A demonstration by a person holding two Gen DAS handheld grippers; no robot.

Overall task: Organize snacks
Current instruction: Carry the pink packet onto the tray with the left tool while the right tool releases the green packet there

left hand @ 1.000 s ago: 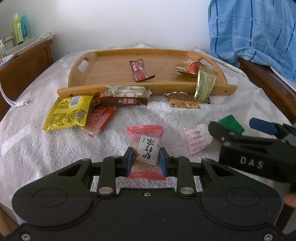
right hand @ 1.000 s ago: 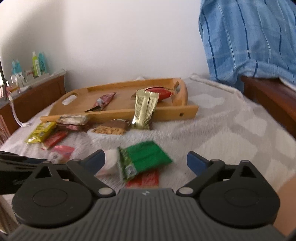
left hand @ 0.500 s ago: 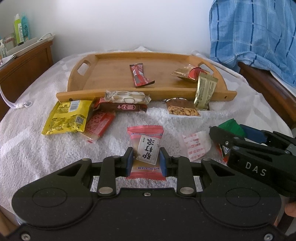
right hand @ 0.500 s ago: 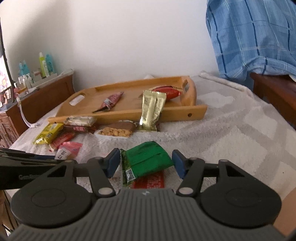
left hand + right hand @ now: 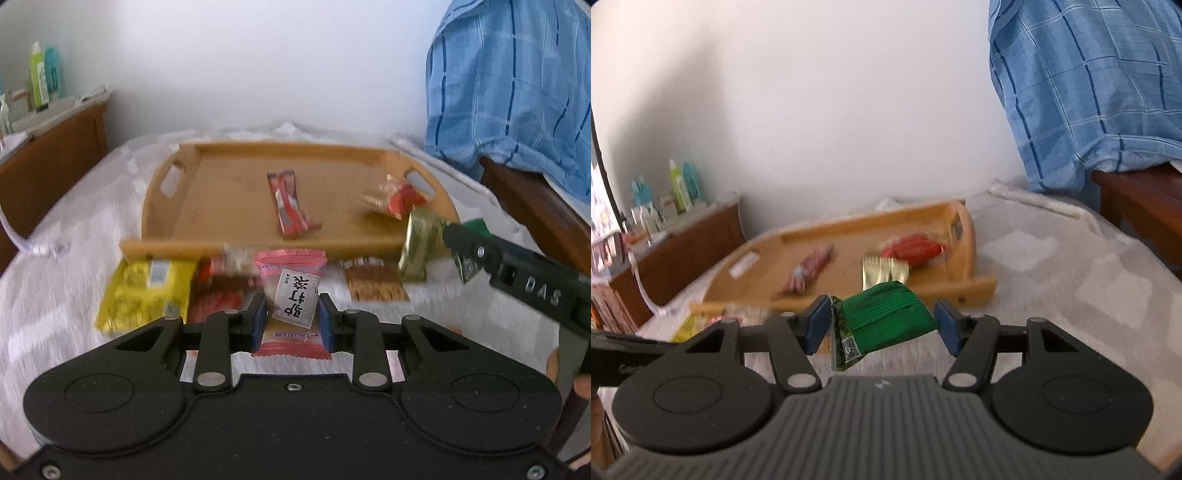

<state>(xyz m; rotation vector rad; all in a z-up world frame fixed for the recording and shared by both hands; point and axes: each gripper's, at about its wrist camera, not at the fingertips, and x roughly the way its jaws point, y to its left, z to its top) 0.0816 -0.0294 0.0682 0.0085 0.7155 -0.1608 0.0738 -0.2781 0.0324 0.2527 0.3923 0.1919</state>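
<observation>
Home bedroom indicated: bed covered by white-grey textured blanket point(image 5: 1052, 258), brown wooden bedside cabinet point(image 5: 55, 147) topped with toiletry bottles point(image 5: 44, 79), blue plaid shirt point(image 5: 1089, 92) draped over wooden frame.

Soft daylight, motion-blurred snacks, fisheye bending at the edges

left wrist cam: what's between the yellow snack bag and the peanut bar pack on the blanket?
Left wrist view: blurred red and brown snack packets, with the pink candy packet in front, held in the left tool.
</observation>
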